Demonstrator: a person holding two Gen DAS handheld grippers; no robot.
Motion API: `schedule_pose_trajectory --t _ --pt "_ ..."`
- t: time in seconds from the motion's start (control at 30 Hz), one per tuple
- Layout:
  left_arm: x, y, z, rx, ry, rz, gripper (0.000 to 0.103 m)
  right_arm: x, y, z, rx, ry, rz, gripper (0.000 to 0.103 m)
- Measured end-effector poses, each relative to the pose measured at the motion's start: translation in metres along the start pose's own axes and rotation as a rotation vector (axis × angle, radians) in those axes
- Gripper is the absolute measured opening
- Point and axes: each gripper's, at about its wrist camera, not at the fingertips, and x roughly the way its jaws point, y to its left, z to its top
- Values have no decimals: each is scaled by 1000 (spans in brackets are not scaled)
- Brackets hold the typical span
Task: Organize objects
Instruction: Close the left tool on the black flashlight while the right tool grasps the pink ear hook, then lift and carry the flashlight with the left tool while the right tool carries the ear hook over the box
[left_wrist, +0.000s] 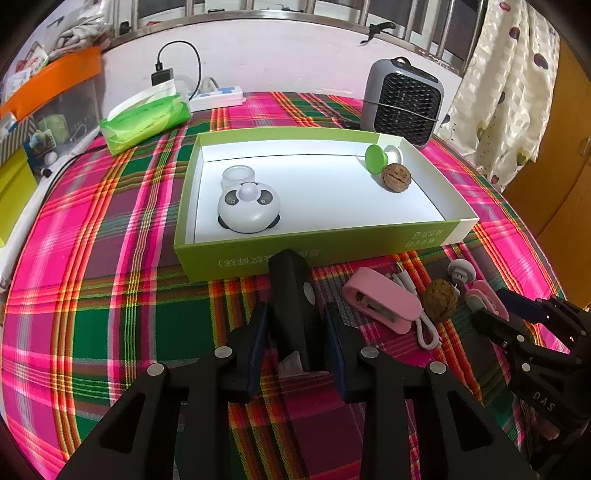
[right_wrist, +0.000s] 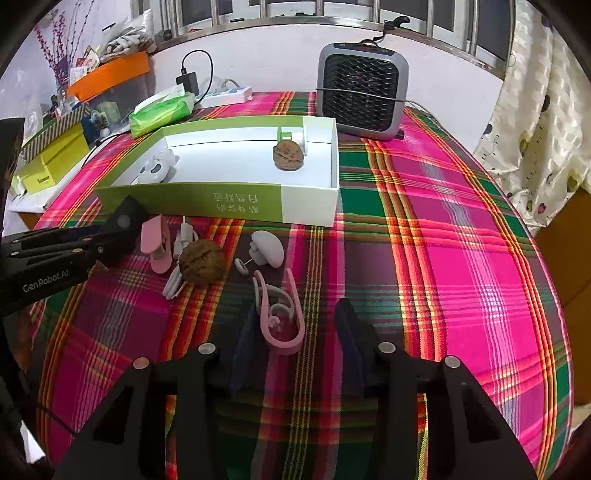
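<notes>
Item: black, oblong, hard-cased device (left_wrist: 293, 314) with a round grey button, lying on the pink-and-green plaid tablecloth (left_wrist: 110, 314) just before the shallow green-and-white cardboard box (left_wrist: 314, 247).

Left gripper (left_wrist: 297, 343): straddles the device; its pads (left_wrist: 258, 339) sit at or very near both long sides. Whether they press cannot be told, so the hold reads as closing, not proven.

Right gripper (right_wrist: 299, 343): half-closed about a pink curled plastic clip (right_wrist: 279, 317); one pad is near it, the other stands clear. Nothing is held.

Handling, by judgement: the device looks rigid, smooth and moderately light. Take hold across the flat long sides at mid-length, clear of the button. The clip looks thin and springy and likely to twist; pinch across its two arms.

Also loose before the box: brown wrinkled walnut (right_wrist: 202, 266), pink oval case (left_wrist: 380, 302), white cable (left_wrist: 428, 328), white mushroom-shaped piece (right_wrist: 264, 248).

Already boxed: white panda-faced round gadget (left_wrist: 248, 208), second walnut (left_wrist: 396, 177), green-capped piece (left_wrist: 376, 158).
</notes>
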Motion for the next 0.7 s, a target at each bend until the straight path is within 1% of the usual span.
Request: schedule_pose_trajectory --t 0.13,0.2,0.3,0.7 --pt "0 1 0 -3 -1 -2 27 -1 -2 0 3 -2 -1 38" --pt "-1 1 -1 -6 -2 -3 26 -1 -3 0 9 -4 -4 29" --pt "-1 1 -1 -7 -2 -5 26 -1 -5 0 16 -4 -4 26" --pt "-1 2 -2 -9 -4 -7 26 -1 -8 0 29 -7 2 24"
